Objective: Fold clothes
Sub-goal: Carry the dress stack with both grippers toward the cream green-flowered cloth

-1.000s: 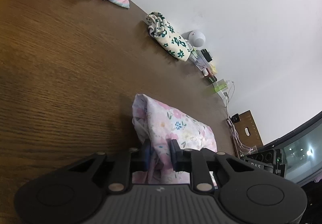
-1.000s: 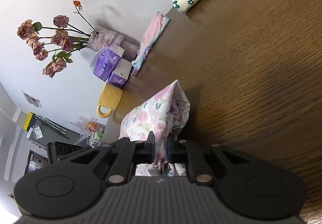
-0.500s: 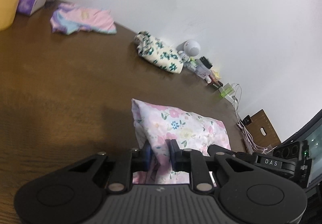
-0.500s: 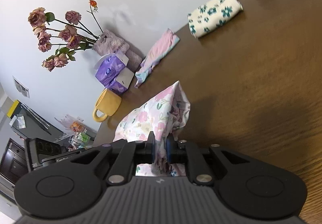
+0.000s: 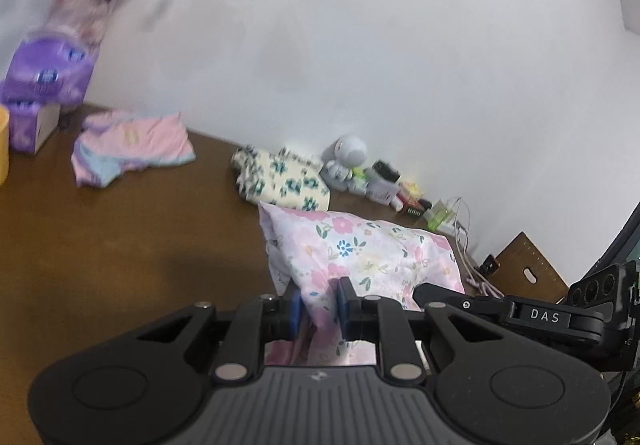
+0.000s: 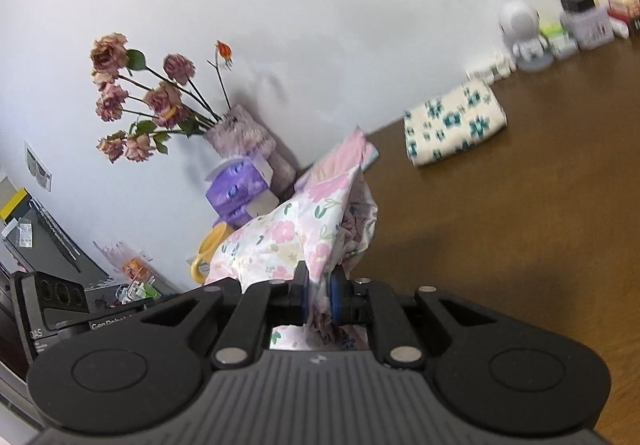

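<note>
A pink floral garment (image 5: 360, 253) hangs lifted above the brown table (image 5: 120, 245), stretched between both grippers. My left gripper (image 5: 318, 305) is shut on one end of it, cloth bunched between the blue pads. In the right wrist view the same floral garment (image 6: 288, 233) rises in a peak, and my right gripper (image 6: 318, 297) is shut on its other end. The right gripper's black body shows at the right edge of the left wrist view, and the left gripper's body at the left edge of the right wrist view.
A folded cream cloth with teal flowers (image 5: 280, 181) and a pink and blue garment (image 5: 128, 149) lie by the wall. A vase of dried roses (image 6: 240, 133), purple tissue packs (image 6: 240, 193), a yellow mug (image 6: 208, 249) and a white robot figure (image 6: 520, 33) with small items stand along the wall.
Both grippers have risen with the floral garment, lifting it off the table, and rolled toward level. More wall and less tabletop show in both views. Both grips stayed shut.
</note>
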Available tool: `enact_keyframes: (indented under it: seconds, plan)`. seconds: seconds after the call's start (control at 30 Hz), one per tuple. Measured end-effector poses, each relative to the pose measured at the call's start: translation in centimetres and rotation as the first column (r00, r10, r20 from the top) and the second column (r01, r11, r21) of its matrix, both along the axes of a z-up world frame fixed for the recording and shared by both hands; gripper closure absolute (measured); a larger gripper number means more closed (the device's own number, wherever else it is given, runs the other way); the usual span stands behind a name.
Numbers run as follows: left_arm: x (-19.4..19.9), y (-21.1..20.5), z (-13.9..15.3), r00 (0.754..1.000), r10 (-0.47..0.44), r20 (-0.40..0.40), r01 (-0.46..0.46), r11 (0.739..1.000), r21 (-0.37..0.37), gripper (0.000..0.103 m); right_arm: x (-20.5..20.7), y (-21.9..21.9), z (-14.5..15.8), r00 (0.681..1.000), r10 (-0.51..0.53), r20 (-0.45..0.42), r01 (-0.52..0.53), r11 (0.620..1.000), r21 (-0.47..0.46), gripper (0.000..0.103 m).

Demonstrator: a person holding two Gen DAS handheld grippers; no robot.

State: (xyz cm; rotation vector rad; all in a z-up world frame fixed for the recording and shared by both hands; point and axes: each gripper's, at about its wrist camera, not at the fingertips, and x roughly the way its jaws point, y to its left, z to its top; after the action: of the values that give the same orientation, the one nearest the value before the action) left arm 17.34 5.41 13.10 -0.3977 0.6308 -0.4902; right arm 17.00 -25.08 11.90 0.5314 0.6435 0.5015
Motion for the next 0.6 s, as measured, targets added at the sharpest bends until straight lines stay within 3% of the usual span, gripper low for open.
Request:
enact_keyframes:
  seconds: [0.6]
  plan:
    - [6.5, -4.5, 12.1, 0.984, 0.043, 0.173, -0.058, 0.995, 0.084, 0.086, 6.9, -1.1, 11.3, 0.987, -0.082, 0.141, 0.092, 0.993, -0.069, 0.094]
